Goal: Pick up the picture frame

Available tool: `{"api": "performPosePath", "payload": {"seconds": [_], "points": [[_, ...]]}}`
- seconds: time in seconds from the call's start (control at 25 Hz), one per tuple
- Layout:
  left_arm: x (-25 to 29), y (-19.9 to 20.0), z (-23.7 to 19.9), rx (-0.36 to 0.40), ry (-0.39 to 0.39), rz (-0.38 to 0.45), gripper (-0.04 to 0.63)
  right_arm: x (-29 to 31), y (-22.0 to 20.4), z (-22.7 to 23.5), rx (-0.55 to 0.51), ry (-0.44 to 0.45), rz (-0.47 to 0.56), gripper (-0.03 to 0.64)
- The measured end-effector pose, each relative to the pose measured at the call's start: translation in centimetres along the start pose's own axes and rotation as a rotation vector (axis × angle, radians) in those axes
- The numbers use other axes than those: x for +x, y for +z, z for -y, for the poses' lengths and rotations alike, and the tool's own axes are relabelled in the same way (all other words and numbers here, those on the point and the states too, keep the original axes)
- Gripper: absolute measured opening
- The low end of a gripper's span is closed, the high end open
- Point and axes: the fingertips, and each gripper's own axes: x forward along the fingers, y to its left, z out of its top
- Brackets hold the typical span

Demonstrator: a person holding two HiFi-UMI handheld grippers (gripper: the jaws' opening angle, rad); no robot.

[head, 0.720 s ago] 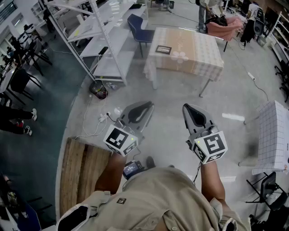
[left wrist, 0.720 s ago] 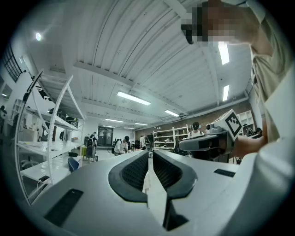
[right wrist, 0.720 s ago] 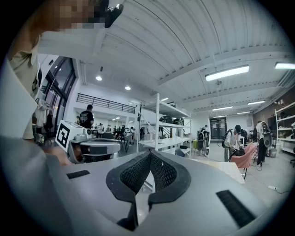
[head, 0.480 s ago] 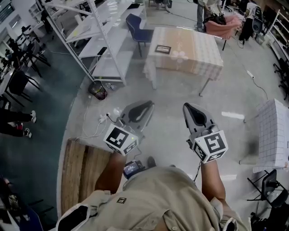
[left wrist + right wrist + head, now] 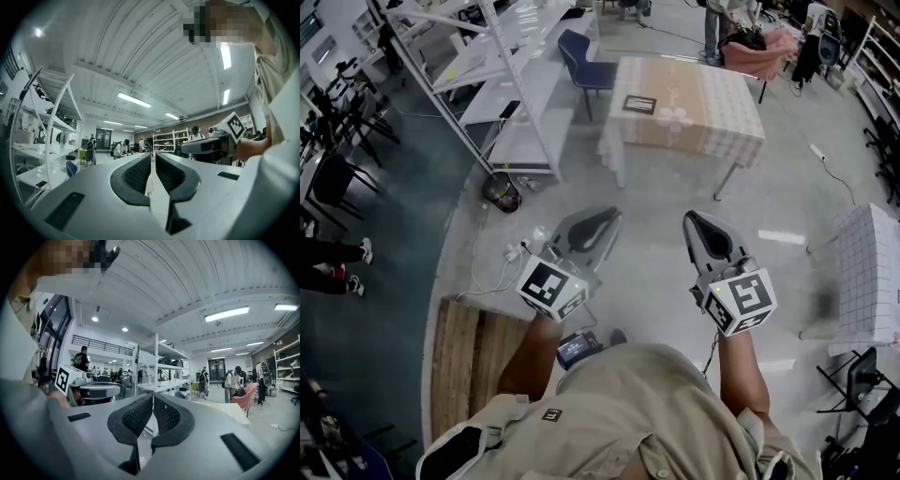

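The person is holding both grippers out in the air above the concrete floor [image 5: 656, 281], side by side and well apart from each other. The left gripper [image 5: 610, 217] is keeping its fingers pressed together: in the left gripper view its dark ribbed pads [image 5: 136, 176] are meeting at the tips with only a thin slit between them, and nothing is sitting in that slit. The right gripper [image 5: 690, 218] is showing the same; its pads [image 5: 133, 417] are touching at the tips and gripping nothing. The picture frame [image 5: 639, 104] is lying flat on the table [image 5: 717, 127] with the checked cloth, well ahead of both grippers, near the table's far left corner and just beside a flower print on the cloth. Neither gripper is touching it.
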Motion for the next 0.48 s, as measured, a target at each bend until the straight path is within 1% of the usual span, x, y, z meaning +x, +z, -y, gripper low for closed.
{"api": "performPosePath", "payload": {"seconds": [0.28, 0.48], "points": [[0.3, -0.8, -1.8, -0.004, -0.020, -0.002, 0.040, 1.6, -0.7, 0.4, 0.031, -0.028, 0.003, 0.029], [2.1, -1.1, -3.1, -0.006, -0.039, -0.014, 0.040, 3.0, -0.7, 2.5, 0.042, -0.053, 0.001, 0.029]]}}
